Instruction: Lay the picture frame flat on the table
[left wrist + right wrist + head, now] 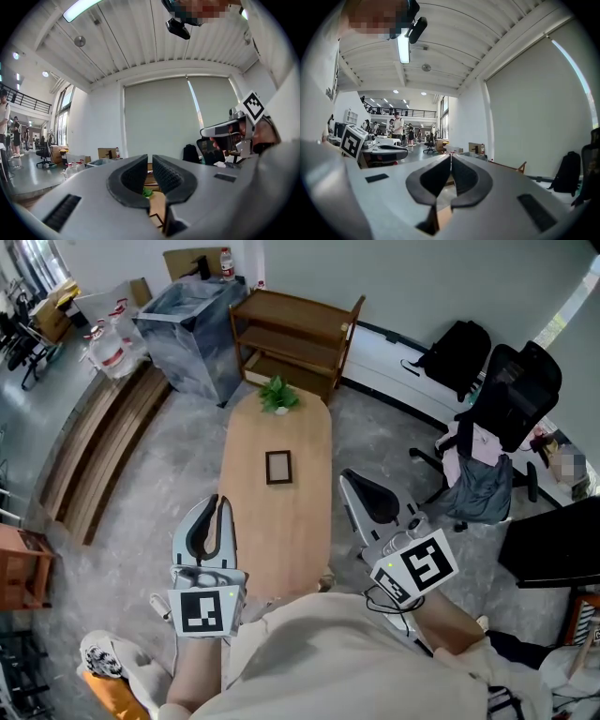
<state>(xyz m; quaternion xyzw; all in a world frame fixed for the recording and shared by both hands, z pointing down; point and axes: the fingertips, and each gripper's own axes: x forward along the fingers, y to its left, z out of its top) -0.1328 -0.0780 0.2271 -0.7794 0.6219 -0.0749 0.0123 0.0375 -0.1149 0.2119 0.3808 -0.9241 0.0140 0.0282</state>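
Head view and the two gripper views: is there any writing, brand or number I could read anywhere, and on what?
None can be read.
Black-and-white square markers on the cubes of the left gripper and right gripper: patterns, no letters.
Red label on the clear plastic bottle: too small to read.
Dark rectangular picture frame: no writing visible.

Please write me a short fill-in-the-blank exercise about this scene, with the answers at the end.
1. The frame is on the wooden ___.
2. The plant stands at the ___ end of the table.
3. The jaws of the right gripper are ___.
4. The left gripper holds ___.
Answers: table; far; shut; nothing
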